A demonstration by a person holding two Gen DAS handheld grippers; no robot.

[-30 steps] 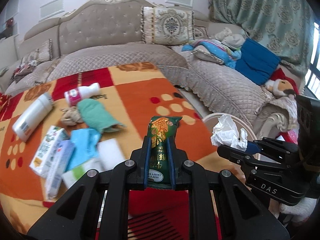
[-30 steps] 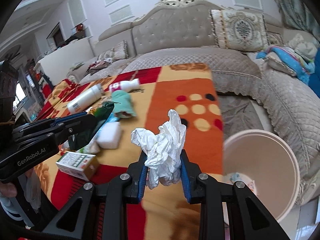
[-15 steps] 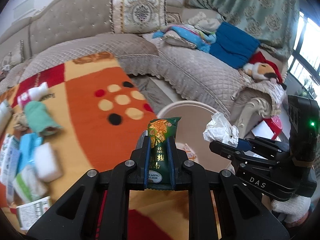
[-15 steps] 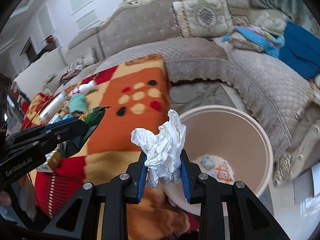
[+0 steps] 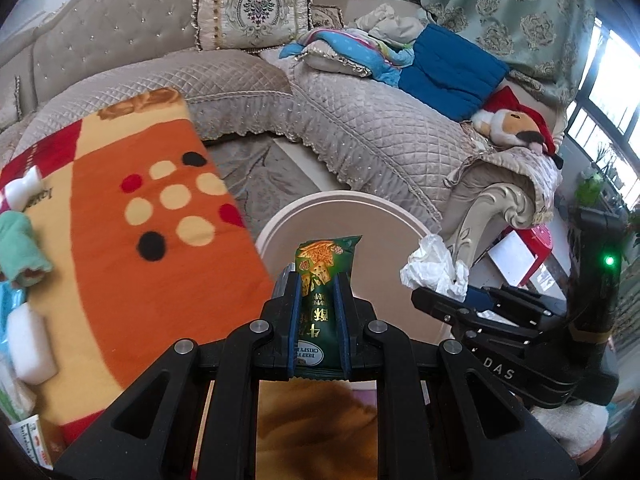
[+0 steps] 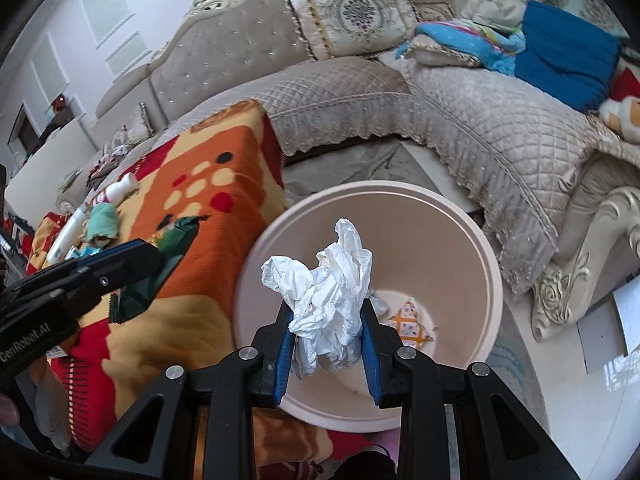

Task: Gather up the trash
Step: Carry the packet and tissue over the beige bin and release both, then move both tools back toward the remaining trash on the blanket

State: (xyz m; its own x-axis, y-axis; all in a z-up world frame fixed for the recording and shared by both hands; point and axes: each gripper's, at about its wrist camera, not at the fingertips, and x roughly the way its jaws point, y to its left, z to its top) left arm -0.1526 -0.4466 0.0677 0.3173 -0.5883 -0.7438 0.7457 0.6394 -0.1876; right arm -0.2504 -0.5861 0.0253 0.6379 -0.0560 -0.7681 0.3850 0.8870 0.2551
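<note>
While each hand-held gripper (image 6: pixel 326 354) clamps trash, the bin (image 6: pixel 490 280) holds scraps (image 6: pixel 410 318).

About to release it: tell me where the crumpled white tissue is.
The crumpled white tissue is clamped in the right tool, above the open beige bin beside the orange blanket.

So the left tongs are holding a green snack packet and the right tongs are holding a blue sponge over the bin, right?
Not quite. The right tongs hold crumpled white tissue, not a blue sponge, over the bin, as the right wrist view shows. The left tongs do hold the green snack packet.
</note>
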